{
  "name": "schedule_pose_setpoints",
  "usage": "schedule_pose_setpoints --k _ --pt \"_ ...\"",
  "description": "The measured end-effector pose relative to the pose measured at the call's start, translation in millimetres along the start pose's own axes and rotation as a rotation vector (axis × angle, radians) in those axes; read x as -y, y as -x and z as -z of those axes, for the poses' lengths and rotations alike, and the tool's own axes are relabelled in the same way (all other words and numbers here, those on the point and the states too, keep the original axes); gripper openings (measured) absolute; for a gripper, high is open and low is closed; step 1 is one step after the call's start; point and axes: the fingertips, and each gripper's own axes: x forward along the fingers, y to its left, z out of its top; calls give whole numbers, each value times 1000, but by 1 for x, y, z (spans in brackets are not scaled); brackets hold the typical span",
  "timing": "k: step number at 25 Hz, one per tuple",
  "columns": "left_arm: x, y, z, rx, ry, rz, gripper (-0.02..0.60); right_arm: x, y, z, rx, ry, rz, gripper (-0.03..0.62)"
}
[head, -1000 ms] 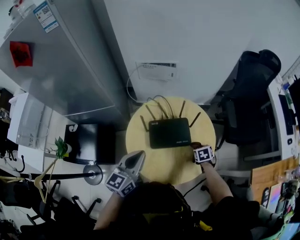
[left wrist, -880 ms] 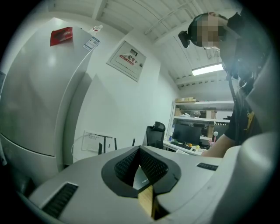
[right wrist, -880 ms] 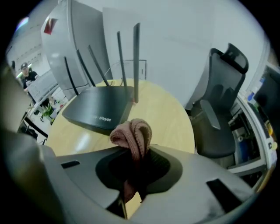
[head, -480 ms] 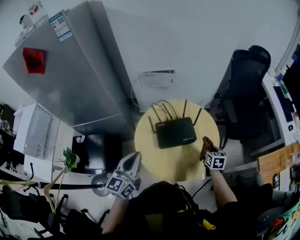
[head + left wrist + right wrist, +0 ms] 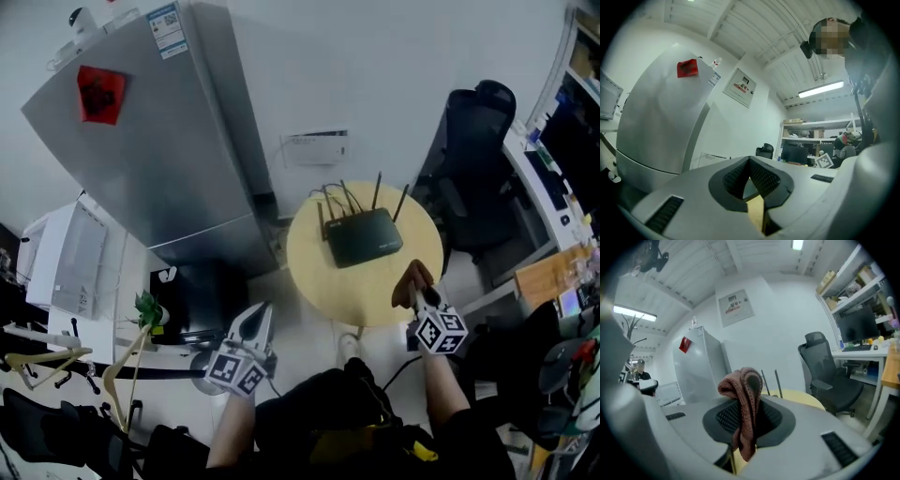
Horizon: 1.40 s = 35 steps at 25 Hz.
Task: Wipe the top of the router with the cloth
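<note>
A black router [image 5: 364, 237] with several upright antennas lies flat on the round yellow table [image 5: 328, 281], towards its far side. My right gripper [image 5: 418, 287] hovers over the table's near right edge, short of the router, shut on a brown knitted cloth [image 5: 411, 280]. In the right gripper view the cloth [image 5: 741, 386] bunches up and hangs down between the jaws of the right gripper [image 5: 747, 412], with two antennas [image 5: 777, 378] behind it. My left gripper [image 5: 259, 313] is off the table at its near left, above the floor. In its own view the left gripper [image 5: 750, 162] is shut and holds nothing.
A tall grey fridge [image 5: 159, 141] stands left of the table. A black office chair [image 5: 473, 178] is at the right, with a desk and monitors [image 5: 562, 141] beyond it. A white box [image 5: 315, 148] hangs on the wall behind the router. A plant [image 5: 146, 309] stands lower left.
My right gripper has drawn back with the cloth from the router's near right corner to the table's near edge. The left gripper stays beside the table.
</note>
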Motion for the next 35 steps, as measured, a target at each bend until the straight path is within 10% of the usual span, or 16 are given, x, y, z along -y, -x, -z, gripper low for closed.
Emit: schedule_pose_setpoints --k 13,35 --pt "26 68 -3 -11 -44 50 2 -99 119 -16 137 169 10 61" --pt "144 43 3 33 -52 78 2 -29 216 -38 242 132 -37 60"
